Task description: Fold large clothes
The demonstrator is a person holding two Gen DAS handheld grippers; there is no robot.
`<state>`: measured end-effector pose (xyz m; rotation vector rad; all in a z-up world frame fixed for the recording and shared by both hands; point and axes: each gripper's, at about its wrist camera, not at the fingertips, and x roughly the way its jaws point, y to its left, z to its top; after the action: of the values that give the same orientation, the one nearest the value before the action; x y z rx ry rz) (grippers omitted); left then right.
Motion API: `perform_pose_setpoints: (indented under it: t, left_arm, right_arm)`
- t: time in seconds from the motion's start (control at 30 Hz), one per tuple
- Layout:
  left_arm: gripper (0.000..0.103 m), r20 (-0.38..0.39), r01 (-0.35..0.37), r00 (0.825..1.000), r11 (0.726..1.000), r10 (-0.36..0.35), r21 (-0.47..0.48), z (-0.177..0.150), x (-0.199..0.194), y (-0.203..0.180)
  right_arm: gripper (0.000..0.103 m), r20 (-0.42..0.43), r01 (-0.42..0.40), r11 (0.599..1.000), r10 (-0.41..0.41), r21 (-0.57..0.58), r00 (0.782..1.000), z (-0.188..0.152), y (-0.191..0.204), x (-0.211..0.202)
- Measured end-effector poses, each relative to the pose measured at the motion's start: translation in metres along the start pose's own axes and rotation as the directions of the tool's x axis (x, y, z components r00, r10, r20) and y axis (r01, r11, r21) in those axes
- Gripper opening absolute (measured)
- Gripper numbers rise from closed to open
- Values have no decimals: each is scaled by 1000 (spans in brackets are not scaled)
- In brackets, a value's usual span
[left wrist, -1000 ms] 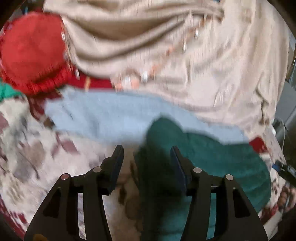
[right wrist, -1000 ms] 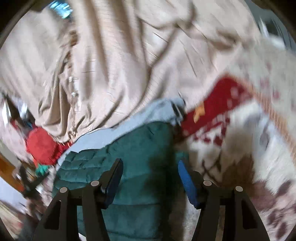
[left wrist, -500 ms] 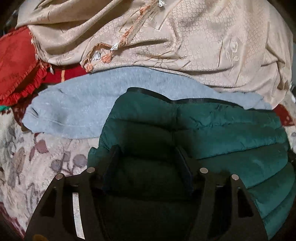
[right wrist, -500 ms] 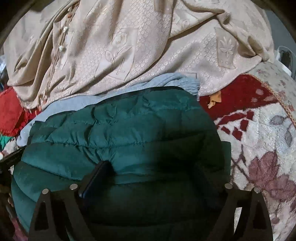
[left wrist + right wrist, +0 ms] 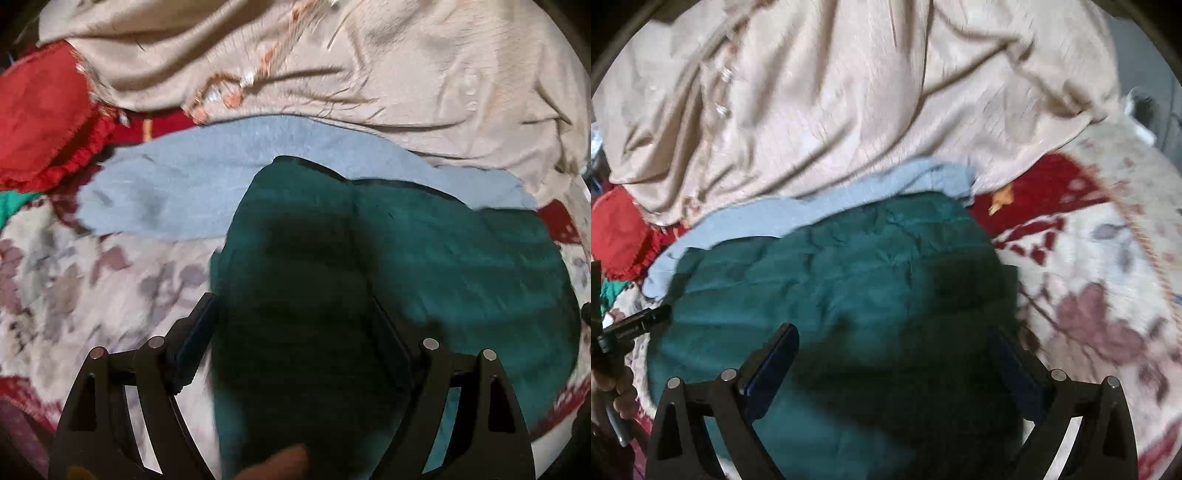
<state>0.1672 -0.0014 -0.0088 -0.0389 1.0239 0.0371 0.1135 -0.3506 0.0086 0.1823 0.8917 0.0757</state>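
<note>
Both wide-open, empty-jawed, the left hand-held gripper [image 5: 291, 325] and right hand-held gripper [image 5: 894, 354] are hovering over the green quilted jacket [image 5: 820, 280] lying folded atop the grey sweater [image 5: 192, 184]; pressing edges flat should help.

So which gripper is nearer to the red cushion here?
Left. The left gripper sits over the green jacket's end nearest the red cushion; the right gripper sits over the far end.
</note>
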Motion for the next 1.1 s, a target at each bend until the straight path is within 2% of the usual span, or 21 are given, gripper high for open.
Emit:
perform_pose_setpoints:
  t: [0.1,0.17,0.2,0.23,0.33,0.43,0.63,0.77,1.1]
  left_arm:
    - [82,102,-19,995,1000,17,19,-39,-54,-7]
    - [88,145,6,989,1000,-10,30,-63,-78,-15]
    - [95,158,27,987,999,-31,27,-74,-88,-19]
    - [98,175,40,984,999,-43,22,-83,-96,-22]
    - [99,230,35,972,999,-41,29,-108,-114,-32]
    - [99,226,59,972,997,-68,48,-123,-120,-38]
    - [99,261,86,960,995,-97,54,-134,-132,-36]
    - [99,251,83,964,996,-91,40,-134,-127,-32]
    - [99,216,83,973,997,-83,8,-136,-112,-19]
  right_arm:
    - [102,68,6,1000,-5,-21,998,-28,10,-45]
    - [102,95,9,999,-6,-37,995,-44,15,-63]
    - [102,104,14,999,-9,-46,994,-52,18,-70]
    - [102,120,26,998,-19,-58,993,-62,21,-79]
    - [102,159,53,993,-36,-103,987,-85,30,-96]
    - [102,183,52,991,-29,-125,983,-102,36,-109]
    - [102,211,95,982,-60,-162,976,-128,42,-116]
    - [102,182,124,981,-96,-151,979,-132,37,-108]
    - [102,162,110,989,-94,-97,982,-133,24,-105]
